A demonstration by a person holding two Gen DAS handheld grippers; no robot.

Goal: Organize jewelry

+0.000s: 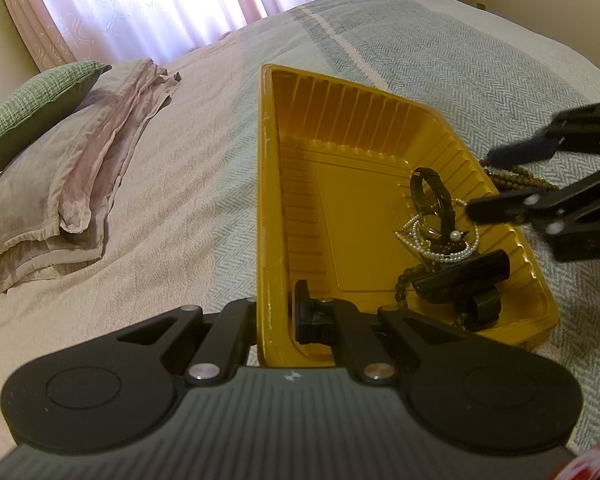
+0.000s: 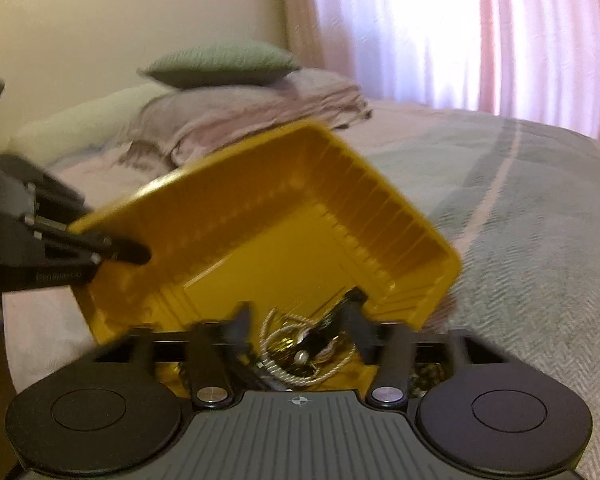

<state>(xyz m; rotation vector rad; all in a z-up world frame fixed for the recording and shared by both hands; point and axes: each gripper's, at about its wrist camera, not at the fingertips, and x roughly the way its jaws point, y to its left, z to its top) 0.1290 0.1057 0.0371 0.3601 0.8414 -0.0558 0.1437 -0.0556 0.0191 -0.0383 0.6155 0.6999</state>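
Observation:
A yellow ribbed plastic tray (image 1: 267, 168) lies on the bed. My left gripper (image 1: 280, 314) is shut on the tray's near-left corner wall, one finger inside and one outside. In the tray's right end lie a black watch (image 1: 436, 196), a pearl necklace (image 1: 444, 254), a brown bead strand (image 1: 403, 284) and a black cylindrical piece (image 1: 464, 276). My right gripper (image 1: 486, 184) hovers open over the tray's right rim with nothing between its fingers. In the right wrist view the open right gripper (image 2: 298, 312) is just above the pearl necklace (image 2: 274, 330) and the watch (image 2: 324, 330).
More brown beads (image 1: 514, 179) lie on the grey herringbone bedspread (image 1: 440, 64) just outside the tray's right rim. A green pillow (image 1: 40, 100) and a folded mauve pillowcase (image 1: 72, 184) sit at the bed's far left. Pink curtains (image 1: 160, 0) hang behind.

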